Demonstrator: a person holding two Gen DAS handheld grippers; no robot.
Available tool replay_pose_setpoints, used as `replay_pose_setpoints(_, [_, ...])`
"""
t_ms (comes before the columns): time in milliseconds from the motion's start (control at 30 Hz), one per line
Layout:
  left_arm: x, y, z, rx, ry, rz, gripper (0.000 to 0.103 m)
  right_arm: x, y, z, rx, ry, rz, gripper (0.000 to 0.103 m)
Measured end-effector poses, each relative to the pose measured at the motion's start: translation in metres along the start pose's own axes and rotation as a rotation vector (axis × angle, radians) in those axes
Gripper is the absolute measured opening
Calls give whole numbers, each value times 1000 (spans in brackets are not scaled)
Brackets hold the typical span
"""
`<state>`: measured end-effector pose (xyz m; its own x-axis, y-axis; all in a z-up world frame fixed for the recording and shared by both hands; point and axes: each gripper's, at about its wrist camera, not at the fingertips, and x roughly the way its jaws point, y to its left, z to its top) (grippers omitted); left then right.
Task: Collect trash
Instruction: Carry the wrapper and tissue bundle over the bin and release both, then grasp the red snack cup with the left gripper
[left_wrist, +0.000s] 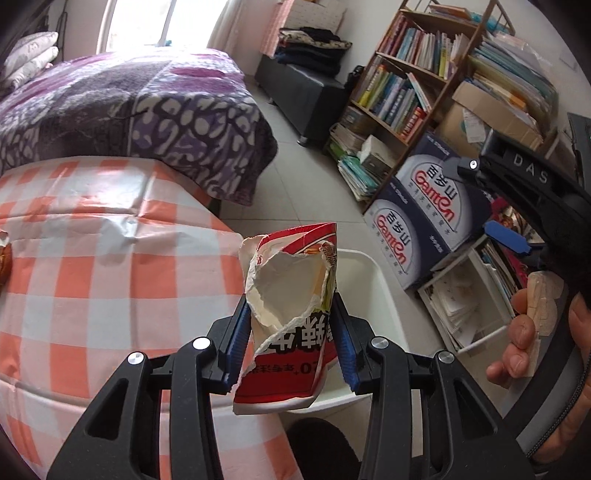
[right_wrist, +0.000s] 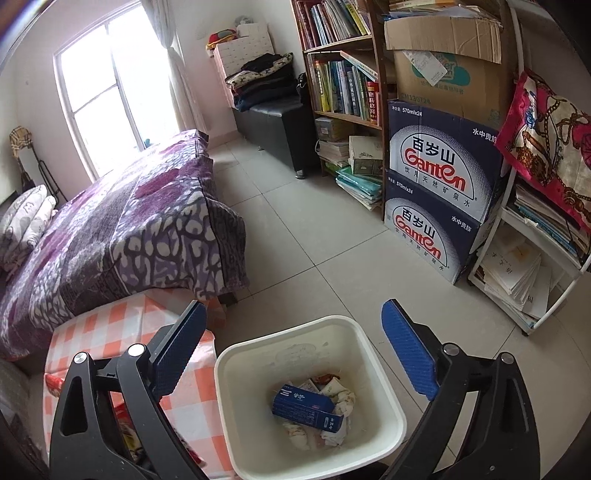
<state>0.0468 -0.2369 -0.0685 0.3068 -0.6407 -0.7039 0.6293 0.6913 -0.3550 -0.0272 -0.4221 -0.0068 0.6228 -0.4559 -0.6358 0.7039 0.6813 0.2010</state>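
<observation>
The left hand-held gripper holds a torn red-and-white snack bag between its blue pads, upright, just past the edge of the table with the orange checked cloth; behind the bag shows the rim of the white bin, close beside the table edge. The right hand-held gripper stands wide with nothing between its jaws, above the bin; inside lie a blue carton and crumpled paper. Bare tiled floor lies free between bin, bed and stacked water boxes.
</observation>
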Motion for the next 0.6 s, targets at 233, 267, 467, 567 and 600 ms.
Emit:
replay_pose_setpoints(233, [32, -16, 8, -20, 147, -233, 49, -5, -4, 4, 57, -16, 25, 92])
replay_pose_setpoints(267, [34, -17, 8, -25, 152, -246, 55, -4, -4, 4, 60, -13, 27, 92])
replay_pose_setpoints(467, [22, -3, 12, -33, 121, -155, 60, 3, 7, -2, 68, 28, 64, 94])
replay_pose_setpoints(567, [11, 20, 15, -38, 81, -14, 65, 8, 23, -9, 38, 60, 90, 96])
replay_pose_setpoints(600, [7, 30, 16, -38, 67, 43, 66, 11, 32, -12, 18, 81, 103, 96])
